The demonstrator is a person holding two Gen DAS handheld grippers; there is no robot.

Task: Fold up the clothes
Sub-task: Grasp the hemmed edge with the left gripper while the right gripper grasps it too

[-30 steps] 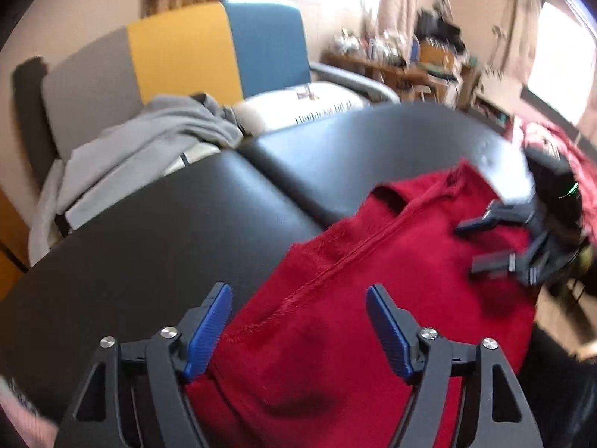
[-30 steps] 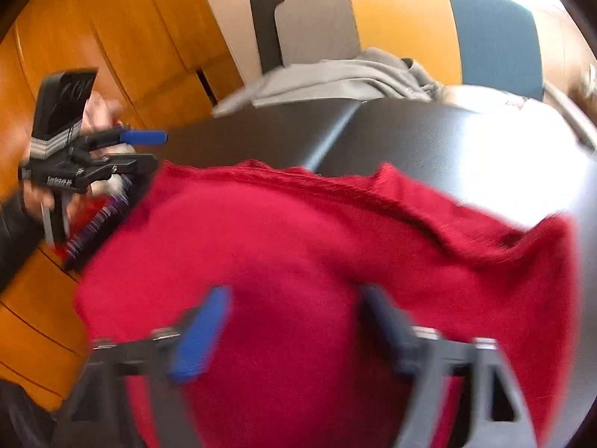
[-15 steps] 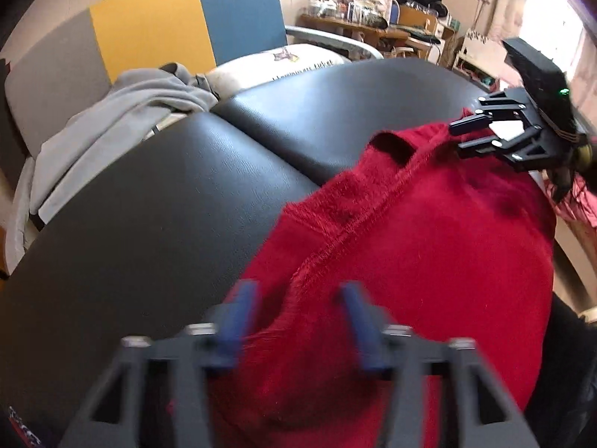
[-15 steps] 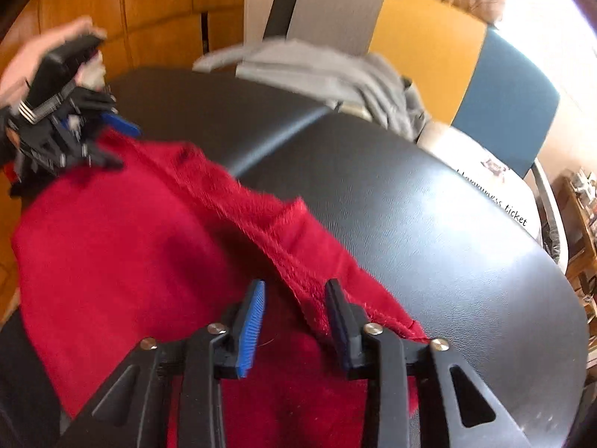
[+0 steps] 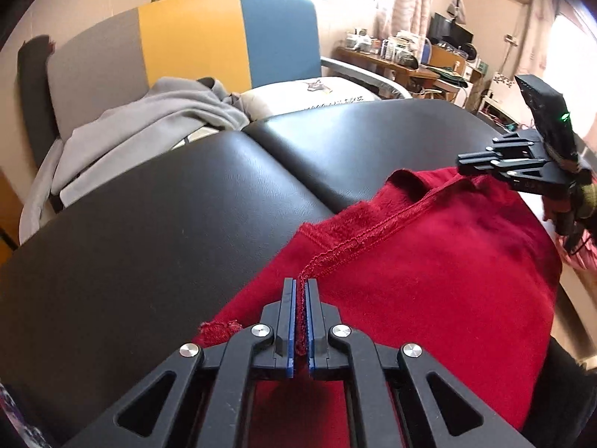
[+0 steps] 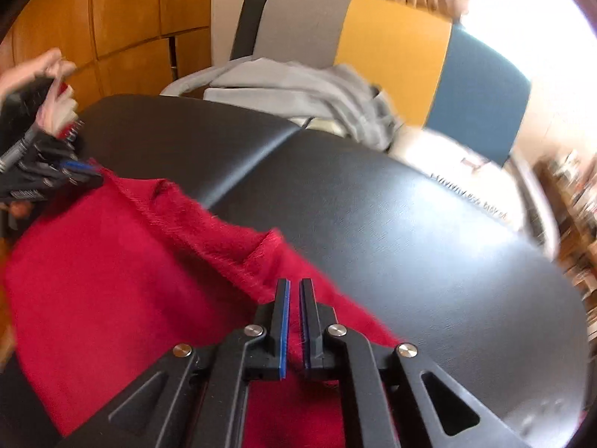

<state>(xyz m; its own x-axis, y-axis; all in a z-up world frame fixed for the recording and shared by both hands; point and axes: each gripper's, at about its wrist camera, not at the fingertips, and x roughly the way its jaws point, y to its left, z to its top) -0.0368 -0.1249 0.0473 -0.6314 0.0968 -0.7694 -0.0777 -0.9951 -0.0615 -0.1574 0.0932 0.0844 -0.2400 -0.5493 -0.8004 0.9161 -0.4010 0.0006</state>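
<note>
A red fleece garment [image 5: 429, 268] lies over the near edge of a black padded table [image 5: 149, 231], its stitched hem running across between the two grippers. My left gripper [image 5: 300, 283] is shut on the hem at one end, red cloth pinched between its blue pads. In the right wrist view my right gripper [image 6: 294, 283] is shut on the red garment [image 6: 112, 268] at the other end of that hem. Each gripper also shows in the other's view: the right gripper [image 5: 485, 160] at the far right, the left gripper [image 6: 71, 171] at the far left with a hand behind it.
Behind the table stands a grey, yellow and blue chair [image 5: 194, 41] with a grey garment [image 5: 149, 119] and a white printed cushion [image 5: 317, 93] on it. Wooden panelling [image 6: 112, 30] is at the left, a cluttered desk [image 5: 403, 59] at the back right.
Both grippers went from open over the red garment to shut on its hem. The left one closed in the last half second; the right one narrowed and then closed.
</note>
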